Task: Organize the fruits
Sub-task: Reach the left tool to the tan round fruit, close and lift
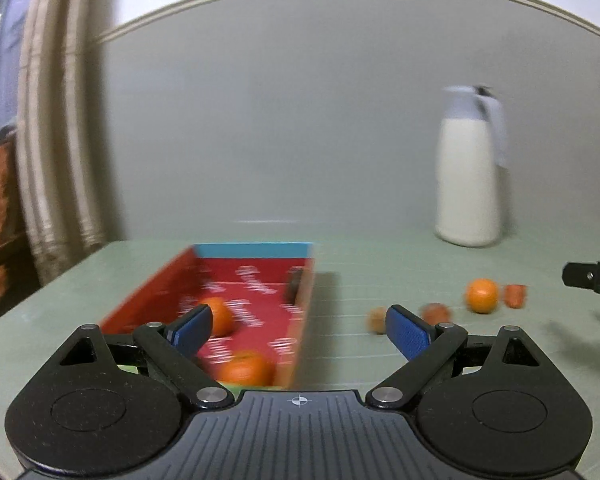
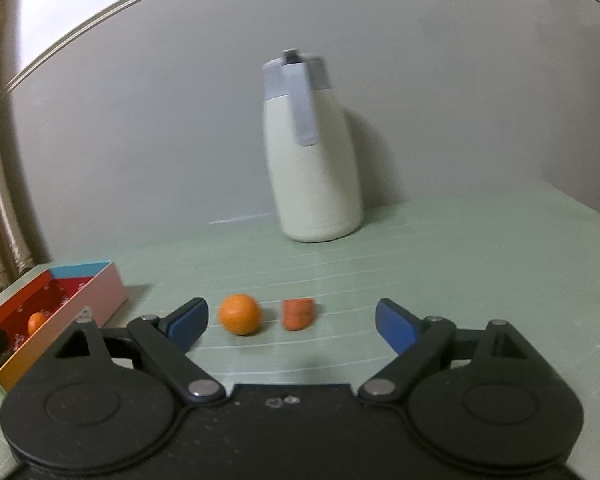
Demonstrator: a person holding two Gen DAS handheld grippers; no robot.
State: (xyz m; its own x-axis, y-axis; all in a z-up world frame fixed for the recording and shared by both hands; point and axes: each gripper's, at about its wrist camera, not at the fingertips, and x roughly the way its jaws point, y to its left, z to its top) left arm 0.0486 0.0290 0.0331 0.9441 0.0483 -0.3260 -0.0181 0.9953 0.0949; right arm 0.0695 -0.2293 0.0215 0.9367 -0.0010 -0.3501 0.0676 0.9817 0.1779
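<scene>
A red box (image 1: 260,276) with a blue far wall lies on the green table and holds two oranges (image 1: 220,314) (image 1: 246,368). My left gripper (image 1: 300,330) is open and empty above the box's near right corner. On the table to the right lie two small brown fruits (image 1: 378,320) (image 1: 436,313), an orange (image 1: 481,295) and a carrot piece (image 1: 515,295). My right gripper (image 2: 292,324) is open and empty, low over the table, just short of the orange (image 2: 239,314) and the carrot piece (image 2: 298,313). The box (image 2: 72,304) sits at its left.
A tall white jug (image 2: 314,152) with a grey lid and handle stands at the back of the table by the wall. A curtain (image 1: 56,128) hangs at the left beyond the table edge. The right gripper's finger (image 1: 592,278) shows at the left view's right edge.
</scene>
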